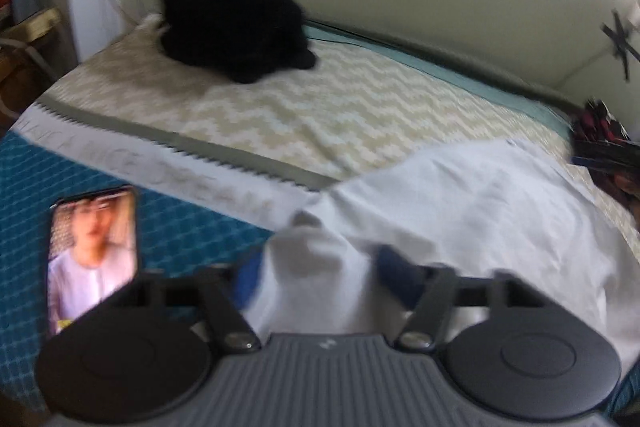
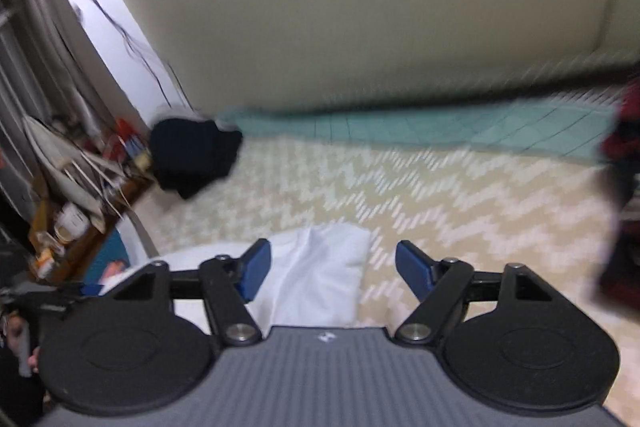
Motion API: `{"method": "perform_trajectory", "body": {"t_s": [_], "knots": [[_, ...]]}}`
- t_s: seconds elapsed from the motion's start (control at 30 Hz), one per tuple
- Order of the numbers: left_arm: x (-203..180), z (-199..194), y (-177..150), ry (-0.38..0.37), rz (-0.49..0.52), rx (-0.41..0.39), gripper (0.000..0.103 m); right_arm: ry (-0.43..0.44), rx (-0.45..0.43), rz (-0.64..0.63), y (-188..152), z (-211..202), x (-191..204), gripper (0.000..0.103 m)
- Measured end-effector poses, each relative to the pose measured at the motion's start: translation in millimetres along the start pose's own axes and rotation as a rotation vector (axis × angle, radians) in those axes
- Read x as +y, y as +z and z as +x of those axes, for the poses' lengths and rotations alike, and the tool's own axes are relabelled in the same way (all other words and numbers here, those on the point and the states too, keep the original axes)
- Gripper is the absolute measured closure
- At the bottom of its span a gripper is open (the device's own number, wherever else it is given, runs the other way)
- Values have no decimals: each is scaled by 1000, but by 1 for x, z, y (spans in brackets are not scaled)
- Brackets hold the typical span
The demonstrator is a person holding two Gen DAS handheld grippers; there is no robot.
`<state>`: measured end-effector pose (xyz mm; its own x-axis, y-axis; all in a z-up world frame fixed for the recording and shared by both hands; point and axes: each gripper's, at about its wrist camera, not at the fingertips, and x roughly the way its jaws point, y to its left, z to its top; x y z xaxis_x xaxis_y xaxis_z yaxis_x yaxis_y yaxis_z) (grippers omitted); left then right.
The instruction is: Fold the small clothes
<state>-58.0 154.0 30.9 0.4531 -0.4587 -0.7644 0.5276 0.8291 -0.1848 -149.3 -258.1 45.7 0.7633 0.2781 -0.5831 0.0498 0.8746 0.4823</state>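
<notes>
A white garment [image 1: 460, 207] lies spread on the zigzag-patterned bed cover [image 1: 320, 107]. My left gripper [image 1: 322, 277] is at its near left corner, where a bunch of the white cloth rises between the blue pads [image 1: 248, 279] and fills the gap, so it looks shut on the cloth. In the right wrist view a folded edge of the white garment [image 2: 316, 291] lies under my right gripper [image 2: 334, 269]. That gripper stands open above the cloth, with its pads wide apart and touching nothing. Both views are blurred.
A black clothing pile [image 1: 232, 19] sits at the far corner of the bed by the wall. A lit phone [image 1: 92, 259] lies on the blue quilt at the left. Red and black items [image 1: 604, 147] lie at the right edge. A cluttered shelf [image 2: 72, 211] stands beside the bed.
</notes>
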Motion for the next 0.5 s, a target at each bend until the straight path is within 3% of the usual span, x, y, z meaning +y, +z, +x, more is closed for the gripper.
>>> {"method": "perform_trajectory", "body": {"t_s": [0.03, 0.1, 0.13, 0.23, 0.3, 0.4, 0.47, 0.5], "knots": [[-6, -1, 1, 4, 18, -3, 76, 2, 43, 6, 2, 18, 2, 49], [-15, -8, 4, 18, 40, -18, 88, 17, 101, 18, -1, 38, 7, 76], [-18, -14, 8, 23, 40, -37, 90, 3, 89, 7, -2, 40, 11, 88], [-29, -51, 24, 6, 45, -160, 91, 52, 3, -7, 1, 9, 22, 96], [-40, -89, 28, -61, 54, -270, 91, 117, -100, -11, 6, -32, 28, 97], [-66, -140, 11, -146, 163, -407, 90, 199, -256, -72, -1, -113, 36, 97], [-83, -158, -18, -220, 289, -417, 82, 213, -313, -121, -20, -160, 34, 96], [-91, -159, -32, -236, 337, -400, 68, 204, -318, -139, -35, -180, 29, 95]]}}
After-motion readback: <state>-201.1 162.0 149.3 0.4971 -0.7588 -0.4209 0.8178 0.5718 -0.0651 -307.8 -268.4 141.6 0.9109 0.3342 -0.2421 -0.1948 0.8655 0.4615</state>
